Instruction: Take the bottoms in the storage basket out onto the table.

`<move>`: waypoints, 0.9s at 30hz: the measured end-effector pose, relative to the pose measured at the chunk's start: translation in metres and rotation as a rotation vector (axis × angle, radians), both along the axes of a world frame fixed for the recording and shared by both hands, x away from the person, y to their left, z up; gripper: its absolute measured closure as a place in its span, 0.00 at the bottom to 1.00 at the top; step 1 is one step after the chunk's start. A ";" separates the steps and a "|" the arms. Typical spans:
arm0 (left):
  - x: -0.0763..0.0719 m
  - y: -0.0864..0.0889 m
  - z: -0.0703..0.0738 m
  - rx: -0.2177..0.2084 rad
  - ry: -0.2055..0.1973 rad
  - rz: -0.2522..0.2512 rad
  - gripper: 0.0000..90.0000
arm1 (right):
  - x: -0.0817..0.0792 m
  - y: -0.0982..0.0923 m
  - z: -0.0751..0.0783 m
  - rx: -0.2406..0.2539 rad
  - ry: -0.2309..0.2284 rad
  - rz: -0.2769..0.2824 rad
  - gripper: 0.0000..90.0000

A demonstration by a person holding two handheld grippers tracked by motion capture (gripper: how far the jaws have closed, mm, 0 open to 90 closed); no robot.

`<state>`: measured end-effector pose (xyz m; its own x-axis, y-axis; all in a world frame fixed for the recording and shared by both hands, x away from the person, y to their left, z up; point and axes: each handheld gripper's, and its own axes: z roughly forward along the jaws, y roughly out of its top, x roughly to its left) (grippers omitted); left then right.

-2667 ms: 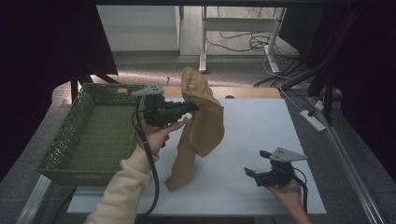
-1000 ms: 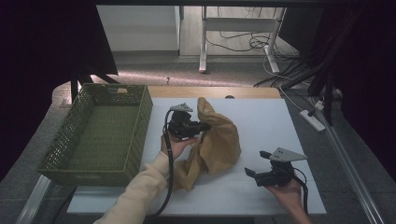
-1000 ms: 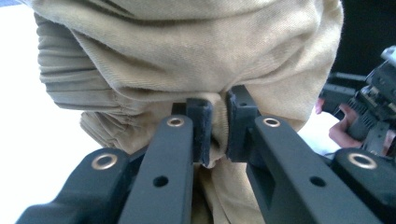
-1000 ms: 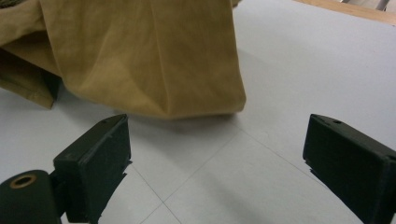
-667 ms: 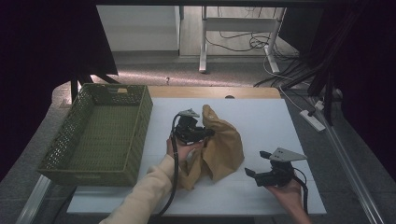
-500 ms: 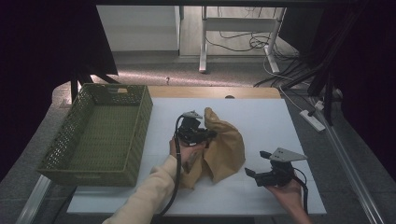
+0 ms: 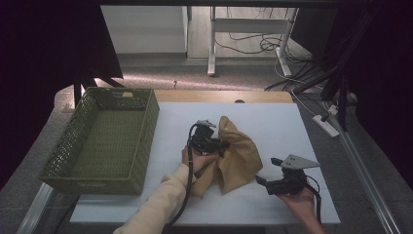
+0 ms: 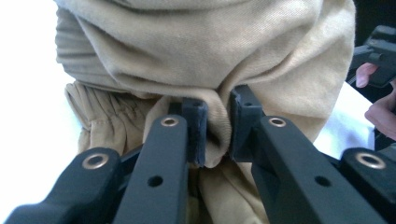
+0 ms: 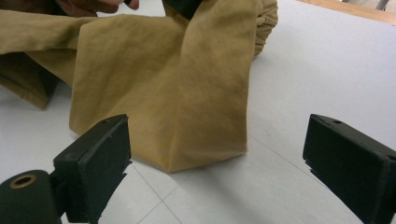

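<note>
1. A crumpled tan cotton garment (image 7: 237, 158) lies mid-table on the white tabletop (image 7: 272, 122).
2. My left gripper (image 8: 215, 128) pinches a fold of it, though the jaws have just been easing apart.
3. My right gripper (image 9: 217, 154) gapes empty beside the hem.
4. Step, I judge: setting the cloth down; next, grip the hem.

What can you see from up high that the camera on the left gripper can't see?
High view alone: the green basket on the table's left, empty, and the right gripper, fingers apart, beside the tan cloth. Left gripper view alone: a fold of cloth pinched between the left gripper fingers, which have just been easing open. Both: the crumpled cloth on the white table.
</note>
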<state>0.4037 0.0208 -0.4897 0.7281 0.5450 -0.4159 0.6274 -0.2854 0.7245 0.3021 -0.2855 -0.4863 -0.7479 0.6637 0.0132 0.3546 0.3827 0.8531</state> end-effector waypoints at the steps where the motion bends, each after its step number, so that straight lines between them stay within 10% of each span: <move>1: 0.000 0.000 0.000 0.000 0.002 -0.002 0.87 | 0.000 0.000 0.000 0.001 0.001 0.000 0.09; 11: -0.001 -0.001 0.001 0.009 -0.016 -0.013 0.81 | 0.001 -0.001 0.000 0.003 0.002 0.001 0.09; 19: -0.010 -0.002 0.017 0.048 -0.105 0.024 0.34 | 0.001 -0.002 0.000 0.006 0.000 -0.001 0.09; 27: -0.023 0.005 0.037 0.074 -0.179 0.043 0.27 | 0.001 -0.003 0.000 0.022 0.000 0.004 0.09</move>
